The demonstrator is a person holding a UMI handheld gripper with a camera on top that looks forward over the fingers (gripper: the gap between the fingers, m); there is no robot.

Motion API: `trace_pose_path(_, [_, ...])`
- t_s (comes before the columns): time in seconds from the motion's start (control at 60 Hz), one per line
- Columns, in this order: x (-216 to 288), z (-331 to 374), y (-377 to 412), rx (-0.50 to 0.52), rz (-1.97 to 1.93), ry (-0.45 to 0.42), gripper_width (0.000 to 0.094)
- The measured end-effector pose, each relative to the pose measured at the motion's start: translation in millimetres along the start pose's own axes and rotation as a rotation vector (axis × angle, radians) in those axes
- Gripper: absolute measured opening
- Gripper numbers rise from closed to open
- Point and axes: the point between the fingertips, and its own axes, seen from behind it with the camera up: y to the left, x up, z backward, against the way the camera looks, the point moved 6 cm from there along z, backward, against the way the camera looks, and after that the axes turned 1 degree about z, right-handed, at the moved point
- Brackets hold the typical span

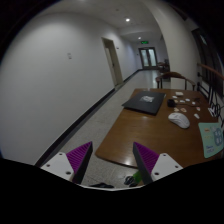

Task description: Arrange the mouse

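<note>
A white mouse point(179, 120) lies on the brown wooden table point(150, 131), beyond my fingers and to the right of them. A dark mouse pad point(144, 101) lies farther back on the table, left of the mouse. My gripper point(112, 158) is open and empty, its purple pads point(80, 157) spread wide apart. It hangs over the floor at the table's near left corner. The right finger point(147, 157) overlaps the table edge.
A pale card with green print point(211, 138) lies at the table's right side. Small dark objects point(186, 98) sit near the far end. Chairs point(176, 78) stand behind the table. A long corridor with a tiled floor point(95, 120) runs to doors point(148, 57) at the back.
</note>
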Motion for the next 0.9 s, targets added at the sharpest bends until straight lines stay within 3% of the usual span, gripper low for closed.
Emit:
trace_pose_path(0.15, [6.2, -2.0, -51.1, -0.109, -0.018, -0.002, 0.0818])
trace_pose_path(0.467, [25.9, -72.2, -289.6, -0.386, 0.063, 0.044, 0.0821])
trace_pose_path(0.617, [26.0, -102.4, -321.5, -0.365, 0.070, 0.102, 0.0821])
trace_pose_path(0.9, [51.4, -146.1, -348.2, -0.318, 0.030, 0.106, 0.0801])
